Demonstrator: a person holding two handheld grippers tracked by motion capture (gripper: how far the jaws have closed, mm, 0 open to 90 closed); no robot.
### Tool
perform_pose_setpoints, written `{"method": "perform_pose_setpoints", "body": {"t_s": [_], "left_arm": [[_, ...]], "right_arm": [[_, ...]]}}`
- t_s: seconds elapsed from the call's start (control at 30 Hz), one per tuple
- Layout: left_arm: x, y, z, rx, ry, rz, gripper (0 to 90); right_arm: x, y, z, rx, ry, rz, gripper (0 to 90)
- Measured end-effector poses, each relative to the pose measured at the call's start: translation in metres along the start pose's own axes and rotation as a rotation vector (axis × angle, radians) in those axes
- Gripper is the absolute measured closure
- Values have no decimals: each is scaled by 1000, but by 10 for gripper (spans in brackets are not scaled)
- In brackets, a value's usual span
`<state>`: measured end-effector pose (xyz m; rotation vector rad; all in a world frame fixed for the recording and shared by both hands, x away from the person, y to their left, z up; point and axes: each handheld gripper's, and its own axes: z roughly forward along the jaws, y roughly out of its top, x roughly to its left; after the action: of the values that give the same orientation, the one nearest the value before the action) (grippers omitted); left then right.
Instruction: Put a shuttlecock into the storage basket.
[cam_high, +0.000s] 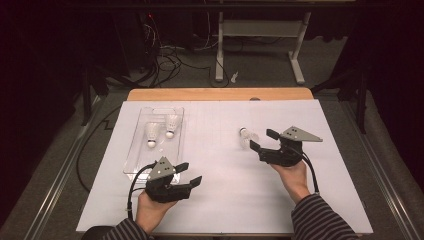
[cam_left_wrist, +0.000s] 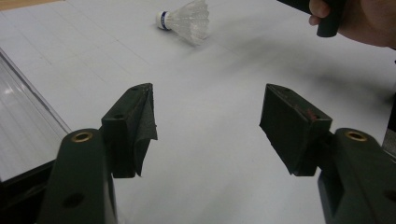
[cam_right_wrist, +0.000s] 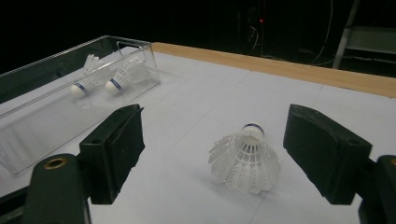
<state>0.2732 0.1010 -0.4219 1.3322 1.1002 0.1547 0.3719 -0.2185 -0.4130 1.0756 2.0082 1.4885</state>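
A white shuttlecock (cam_high: 245, 136) (cam_left_wrist: 185, 19) (cam_right_wrist: 244, 158) rests on the white table sheet (cam_high: 225, 175), right of centre. My right gripper (cam_high: 262, 140) (cam_right_wrist: 212, 154) is open just to its right, and the shuttlecock stands between the two jaws without touching them. Two more shuttlecocks (cam_high: 152, 134) (cam_high: 171, 125) lie in a clear plastic tray (cam_high: 135, 155) (cam_right_wrist: 28, 112) at the left. My left gripper (cam_high: 192, 173) (cam_left_wrist: 208, 130) is open and holds nothing, near the tray's front end.
The table's far edge is a wooden strip (cam_high: 220, 94). Beyond it are dark floor, cables and a white desk frame (cam_high: 260, 40). The person's striped sleeves (cam_high: 320, 220) enter from the bottom.
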Motion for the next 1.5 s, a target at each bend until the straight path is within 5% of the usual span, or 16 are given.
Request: {"method": "perform_pose_setpoints", "body": {"t_s": [0.43,1.4,1.43,1.47,1.5], "left_arm": [[1,0,0,0,3,-1,362],[2,0,2,4,8,2,361],[3,0,1,13,7,13,361],[13,2,-7,144,9,165,362],[3,0,1,16,7,16,362]], "right_arm": [[-7,12,18,51,-33,1,218],[-31,33,46,505,-98,-12,430],[-31,33,47,519,-100,-13,437],[-32,34,49,531,-105,-9,447],[-32,34,50,543,-107,-6,455]]}}
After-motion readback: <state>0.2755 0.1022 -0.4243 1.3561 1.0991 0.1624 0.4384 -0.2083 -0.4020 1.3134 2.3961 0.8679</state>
